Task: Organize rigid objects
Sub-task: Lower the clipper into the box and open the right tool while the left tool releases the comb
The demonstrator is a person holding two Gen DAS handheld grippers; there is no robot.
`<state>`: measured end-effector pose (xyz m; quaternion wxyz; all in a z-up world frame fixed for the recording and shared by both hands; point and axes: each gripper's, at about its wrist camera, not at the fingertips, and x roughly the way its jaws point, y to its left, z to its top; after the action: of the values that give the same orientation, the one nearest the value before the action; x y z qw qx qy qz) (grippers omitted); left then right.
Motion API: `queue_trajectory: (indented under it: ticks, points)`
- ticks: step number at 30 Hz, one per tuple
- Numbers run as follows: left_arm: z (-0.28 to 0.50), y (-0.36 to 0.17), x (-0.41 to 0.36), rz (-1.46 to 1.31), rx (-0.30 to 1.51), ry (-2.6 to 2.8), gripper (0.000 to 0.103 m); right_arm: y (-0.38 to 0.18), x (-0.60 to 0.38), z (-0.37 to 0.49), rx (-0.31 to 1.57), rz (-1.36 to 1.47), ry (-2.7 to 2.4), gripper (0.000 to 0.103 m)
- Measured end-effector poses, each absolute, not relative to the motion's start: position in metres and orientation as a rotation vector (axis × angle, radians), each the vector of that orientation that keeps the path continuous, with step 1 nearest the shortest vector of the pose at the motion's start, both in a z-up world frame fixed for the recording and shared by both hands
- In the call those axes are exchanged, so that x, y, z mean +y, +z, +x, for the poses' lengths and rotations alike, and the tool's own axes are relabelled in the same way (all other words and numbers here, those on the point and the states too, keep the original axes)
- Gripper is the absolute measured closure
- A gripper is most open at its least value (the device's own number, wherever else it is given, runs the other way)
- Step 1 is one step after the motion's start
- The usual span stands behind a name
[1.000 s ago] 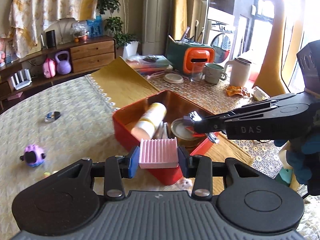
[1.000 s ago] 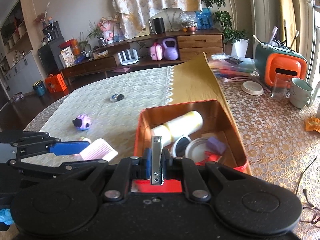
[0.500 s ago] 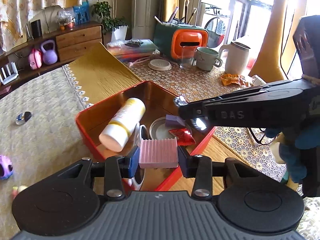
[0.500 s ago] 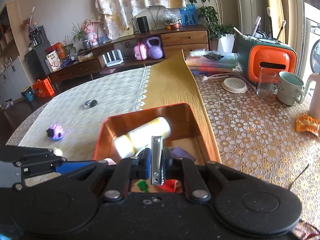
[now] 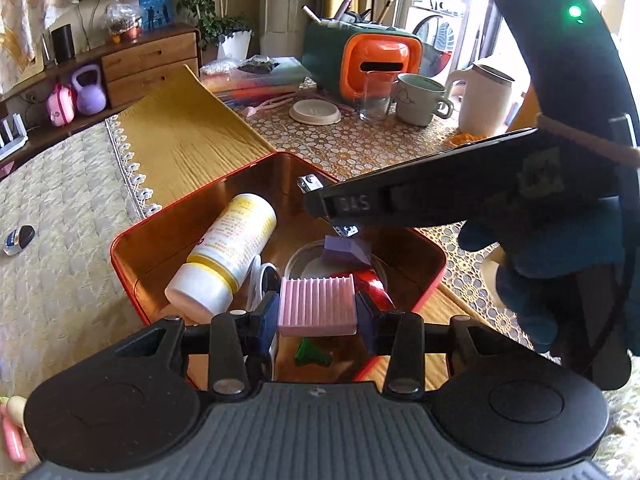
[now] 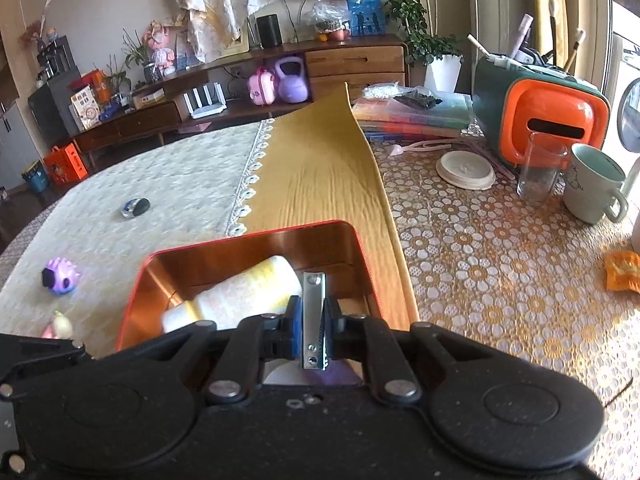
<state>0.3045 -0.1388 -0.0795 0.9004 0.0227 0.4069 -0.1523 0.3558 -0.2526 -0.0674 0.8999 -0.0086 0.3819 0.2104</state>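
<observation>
Both grippers have come forward since the earlier frames and now hang over the red metal tin with the coppery inside (image 5: 124, 276), which filled less of each view a second ago. At nine o'clock of the tin on the cream quilted cloth (image 5: 60, 208) lies a small black-and-silver oval object (image 5: 18, 237), well apart from it. Inside the tin, toward ten o'clock, a white plastic bottle with a yellow label (image 5: 228, 252) lies on its side. Near the middle of the tin a purple block (image 5: 345, 249) rests on a round metal lid (image 5: 304, 264). The left gripper (image 5: 317, 311) has its blue pads clamped on a pink ribbed rectangular block (image 5: 316, 304), held above the tin's six o'clock side. Below it on the tin floor sits a small green plastic piece (image 5: 312, 354). From three o'clock the right gripper (image 6: 312, 322) reaches in over the tin; its pads are pressed together on a silver metal nail clipper (image 6: 314, 316), whose ends stick out of the jaws above the purple block.
</observation>
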Motion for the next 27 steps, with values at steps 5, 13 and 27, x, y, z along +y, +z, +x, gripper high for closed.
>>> queue_trajectory:
  ticks: [5,13,27]
  points:
    - [0.313,-0.08,-0.145,0.058,0.834,-0.31,0.063,-0.075,-0.248,0.367,0.818,-0.032,0.432,0.092]
    - [0.323,-0.091,-0.149,0.07,0.864,-0.309,0.063,-0.084,-0.242,0.371,0.845,-0.047,0.444,0.092]
    - [0.327,-0.102,-0.145,0.052,0.909,-0.31,0.063,-0.08,-0.244,0.367,0.84,-0.03,0.44,0.08]
